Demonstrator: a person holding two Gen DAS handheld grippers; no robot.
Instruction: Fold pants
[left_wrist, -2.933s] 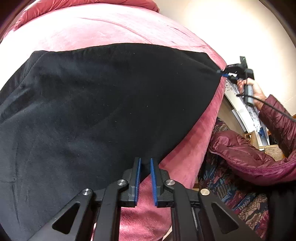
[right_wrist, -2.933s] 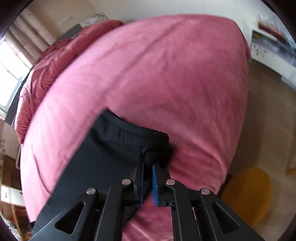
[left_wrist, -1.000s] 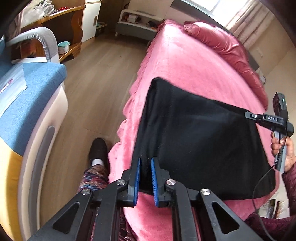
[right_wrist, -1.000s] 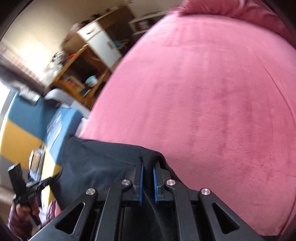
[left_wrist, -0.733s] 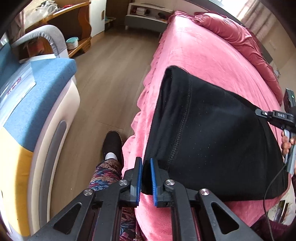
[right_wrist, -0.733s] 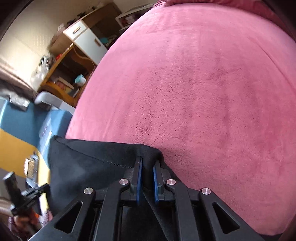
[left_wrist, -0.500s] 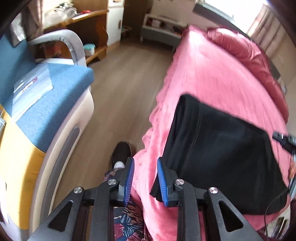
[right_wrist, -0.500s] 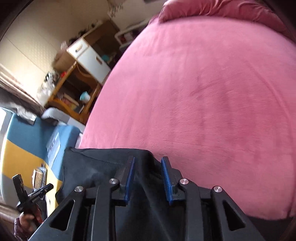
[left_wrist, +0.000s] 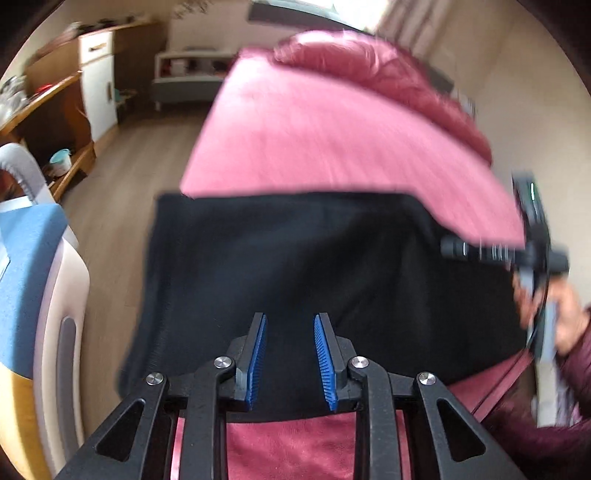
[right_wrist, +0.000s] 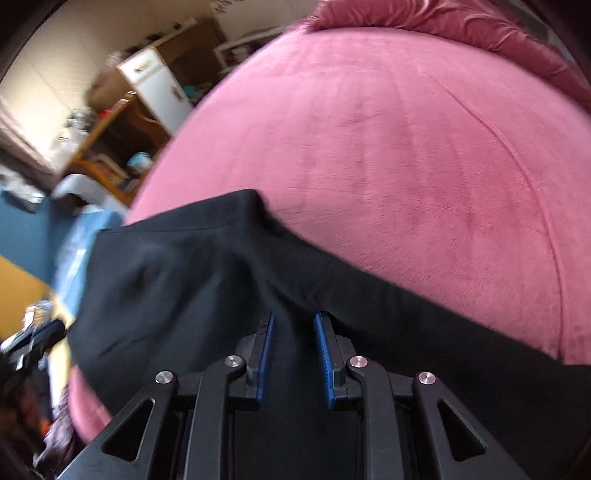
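Left wrist view, blurred by motion. Left tongs (left_wrist: 289, 356) in the foreground, blue pads (left_wrist: 257, 356) standing apart with a clear gap; jaws have just been opening, and nothing is pinched between them. Directly under and beyond the tips lie the black pants (left_wrist: 295, 273), folded into a broad dark slab on the pink bed (left_wrist: 314, 140). The near edge of the slab crosses just behind the tongs' frame, with pink cover showing below it; the left edge hangs over the bed's side towards the wooden floor (left_wrist: 144, 147).

At the right edge of this view, the right tongs (left_wrist: 448, 246) reach onto the pants from the side, held by a hand (left_wrist: 565, 317) in a maroon sleeve. Left of the bed, a blue and white chair (left_wrist: 33, 266); farther back, a wooden shelf unit (left_wrist: 51, 110) and a white cabinet (left_wrist: 98, 88).

Right wrist view. Right tongs (right_wrist: 293, 352), blue pads parted by a narrow gap after closing somewhat; black cloth lies beneath and between them, but the pads do not press on it. The pants (right_wrist: 207, 280) fill the lower frame, one corner rumpled up just ahead of the tips. Beyond, open pink cover (right_wrist: 406, 147), then a bunched pink quilt (right_wrist: 461, 22) at the far end. Left tongs (right_wrist: 44, 338) are visible at the far left edge, blurred.
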